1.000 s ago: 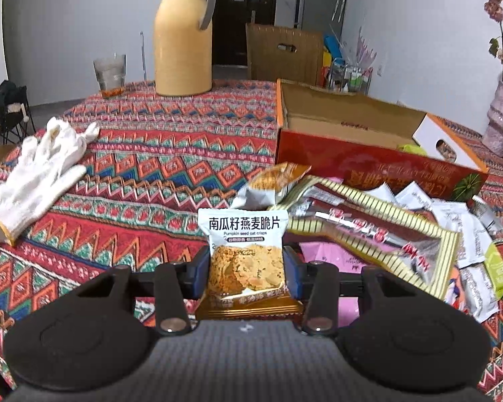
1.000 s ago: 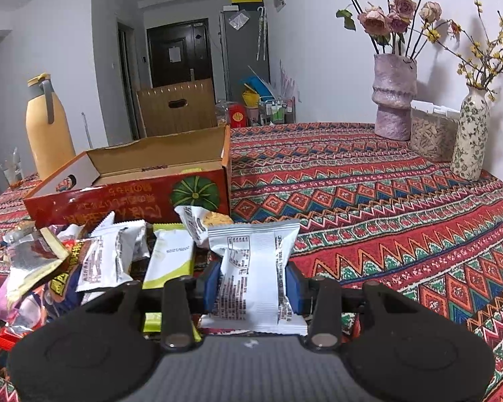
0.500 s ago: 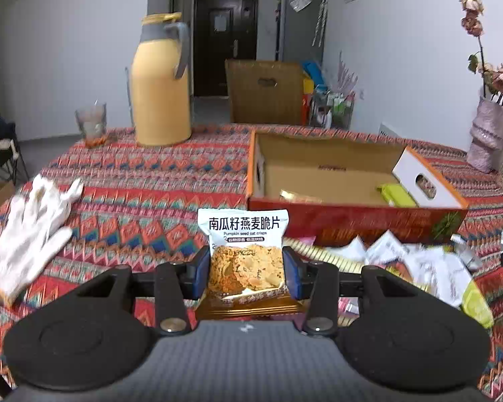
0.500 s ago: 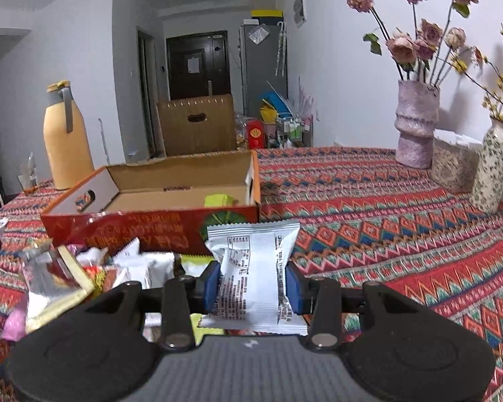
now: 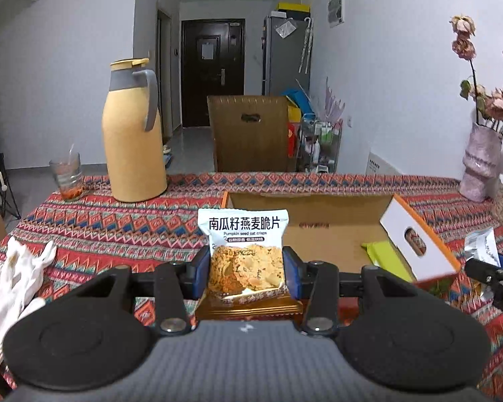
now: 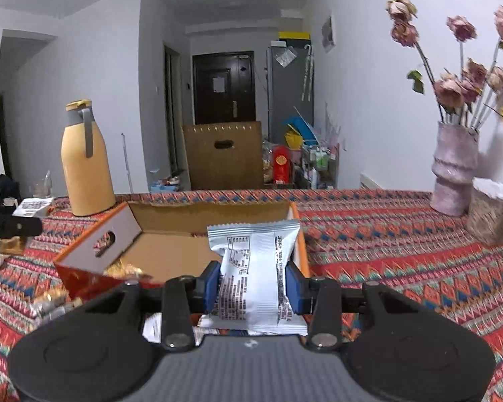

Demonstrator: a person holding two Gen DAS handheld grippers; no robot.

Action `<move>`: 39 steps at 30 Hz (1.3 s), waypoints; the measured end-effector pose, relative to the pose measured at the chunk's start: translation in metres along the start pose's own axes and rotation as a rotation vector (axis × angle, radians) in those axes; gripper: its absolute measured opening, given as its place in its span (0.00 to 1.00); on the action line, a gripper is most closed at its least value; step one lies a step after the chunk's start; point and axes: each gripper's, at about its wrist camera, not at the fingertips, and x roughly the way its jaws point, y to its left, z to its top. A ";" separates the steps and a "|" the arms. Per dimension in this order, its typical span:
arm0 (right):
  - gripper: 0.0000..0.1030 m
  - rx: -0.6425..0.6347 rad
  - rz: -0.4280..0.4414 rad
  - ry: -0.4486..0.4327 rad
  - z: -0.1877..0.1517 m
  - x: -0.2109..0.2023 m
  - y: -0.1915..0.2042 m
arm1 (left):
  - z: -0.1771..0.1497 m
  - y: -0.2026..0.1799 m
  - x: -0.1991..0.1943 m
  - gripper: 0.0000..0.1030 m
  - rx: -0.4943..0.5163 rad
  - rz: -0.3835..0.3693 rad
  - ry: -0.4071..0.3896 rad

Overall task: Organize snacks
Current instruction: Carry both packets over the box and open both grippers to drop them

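My left gripper (image 5: 244,273) is shut on a pumpkin seed oat crisp packet (image 5: 244,254), white on top with a cookie picture, held upright above the near left corner of the open cardboard box (image 5: 328,234). A green packet (image 5: 384,258) lies inside the box. My right gripper (image 6: 253,283) is shut on a silver-white packet (image 6: 253,268), printed back toward the camera, raised over the box's (image 6: 171,251) near right corner. The right gripper's tip and its packet also show at the right edge of the left wrist view. A gold packet (image 6: 124,269) lies in the box by its white flap.
A yellow thermos (image 5: 132,134) and a glass (image 5: 65,176) stand at the table's far left. White gloves (image 5: 13,278) lie at the left edge. A pink vase of dried flowers (image 6: 454,171) stands far right beside a woven basket (image 6: 493,214). Loose packets (image 6: 55,303) lie before the box.
Both grippers rose and moved forward with their packets, from over the loose snack pile to above the box's near edge. The pile has dropped out of the left view.
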 end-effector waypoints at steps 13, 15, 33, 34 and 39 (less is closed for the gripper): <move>0.39 -0.007 0.020 0.015 0.040 0.078 0.018 | 0.030 -0.018 0.065 0.44 -0.044 0.026 -0.007; 0.39 0.009 0.008 0.022 0.038 0.090 0.017 | 0.025 -0.021 0.075 0.43 -0.055 0.044 -0.025; 0.53 0.029 -0.027 0.078 0.020 0.116 0.017 | -0.001 -0.023 0.103 0.57 -0.044 0.004 0.030; 0.60 0.042 -0.026 0.075 0.020 0.115 0.016 | -0.001 -0.023 0.100 0.72 -0.045 0.006 0.019; 1.00 0.087 -0.018 0.029 0.021 0.103 0.008 | 0.001 -0.022 0.088 1.00 -0.059 0.050 -0.044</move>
